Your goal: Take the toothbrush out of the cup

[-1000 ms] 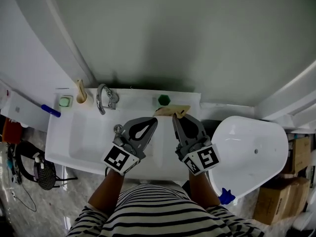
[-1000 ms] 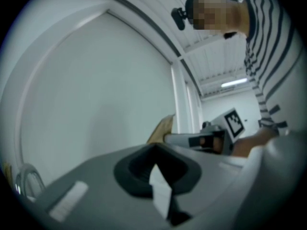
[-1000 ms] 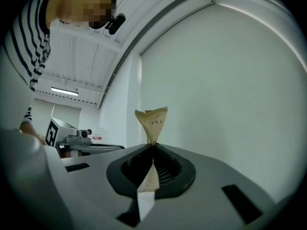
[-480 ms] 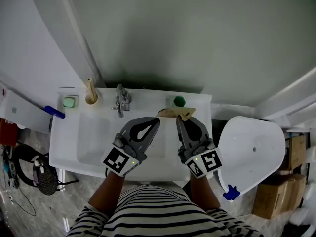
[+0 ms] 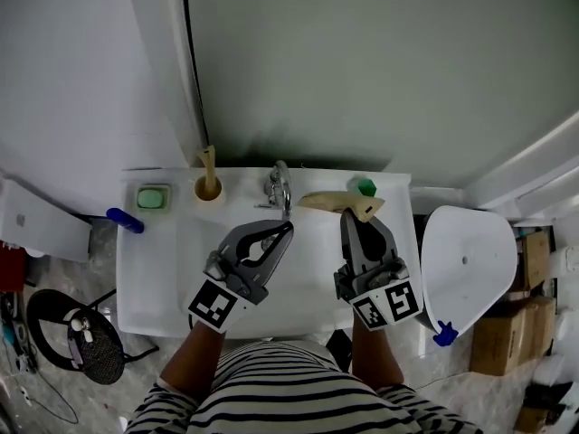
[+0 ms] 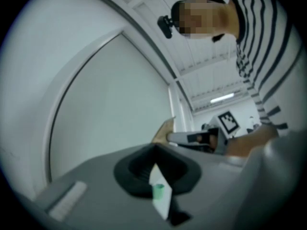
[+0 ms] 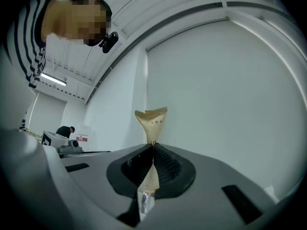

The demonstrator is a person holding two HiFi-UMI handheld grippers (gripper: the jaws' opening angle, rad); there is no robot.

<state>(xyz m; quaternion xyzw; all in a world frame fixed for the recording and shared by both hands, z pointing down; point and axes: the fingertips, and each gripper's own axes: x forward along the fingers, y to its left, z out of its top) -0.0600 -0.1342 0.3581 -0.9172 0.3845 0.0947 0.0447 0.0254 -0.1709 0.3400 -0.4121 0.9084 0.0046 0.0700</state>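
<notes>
Toothbrush (image 5: 208, 161) stands untouched in the cup (image 5: 210, 190) on the far left ledge of the sink (image 5: 163, 269); extraction judged not yet begun. Left gripper (image 5: 288, 228) has its jaws together on nothing, and right gripper (image 5: 348, 215) is clamped on a tan packet (image 5: 330, 202). Next, the left must open and reach far-left for the handle.

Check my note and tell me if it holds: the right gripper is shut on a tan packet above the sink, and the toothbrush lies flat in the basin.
The toothbrush part is wrong. The head view shows it standing in the cup on the back ledge of the sink, not lying flat in the basin. The rest holds: the right gripper is shut on the tan packet above the sink.
</notes>
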